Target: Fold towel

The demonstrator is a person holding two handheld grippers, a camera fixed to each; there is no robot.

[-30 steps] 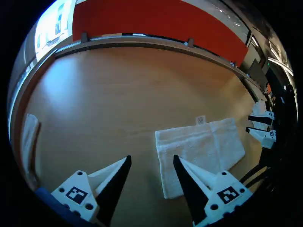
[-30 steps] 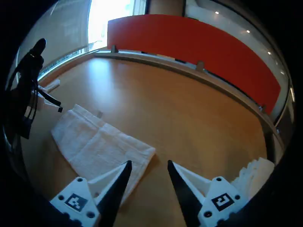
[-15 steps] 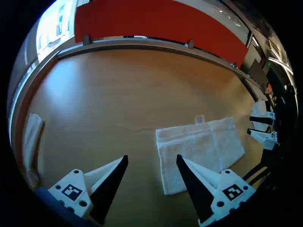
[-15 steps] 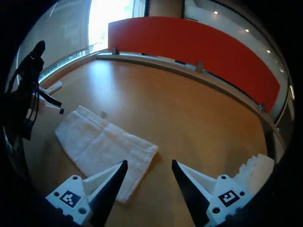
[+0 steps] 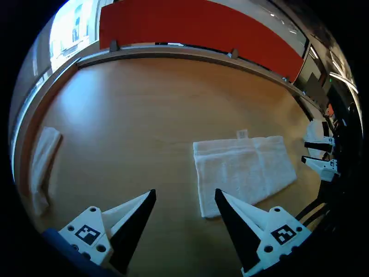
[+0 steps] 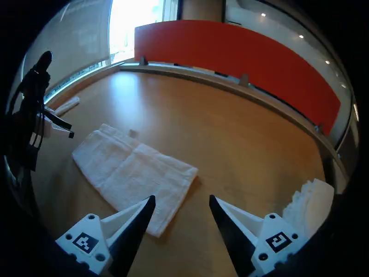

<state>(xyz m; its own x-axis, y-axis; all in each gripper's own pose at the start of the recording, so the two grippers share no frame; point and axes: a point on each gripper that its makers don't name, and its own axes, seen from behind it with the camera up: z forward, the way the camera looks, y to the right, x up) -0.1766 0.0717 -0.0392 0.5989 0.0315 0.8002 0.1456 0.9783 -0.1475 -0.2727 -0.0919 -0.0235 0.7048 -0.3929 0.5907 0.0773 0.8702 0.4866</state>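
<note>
A white towel [image 5: 244, 168] lies folded and flat on the wooden table, a small tag at its far edge. My left gripper [image 5: 184, 196] hovers open just before the towel's near left corner, with nothing between its fingers. In the right gripper view the same towel [image 6: 136, 171] lies ahead and left, and my right gripper [image 6: 182, 201] stands open over its near right corner, holding nothing. The right gripper [image 5: 318, 154] also appears at the far right of the left gripper view, beyond the towel's end. The left gripper [image 6: 57, 127] shows at the left of the right gripper view.
A folded white cloth [image 5: 42, 159] lies by the table's left edge. A stack of white towels [image 6: 311, 203] sits at the right edge. An orange divider panel [image 5: 198, 30] runs along the table's far rim. Bare wood stretches beyond the towel.
Both grippers have pulled back a little from the towel, which now lies farther from the fingers in both views. The fingers of both have spread slightly wider.
</note>
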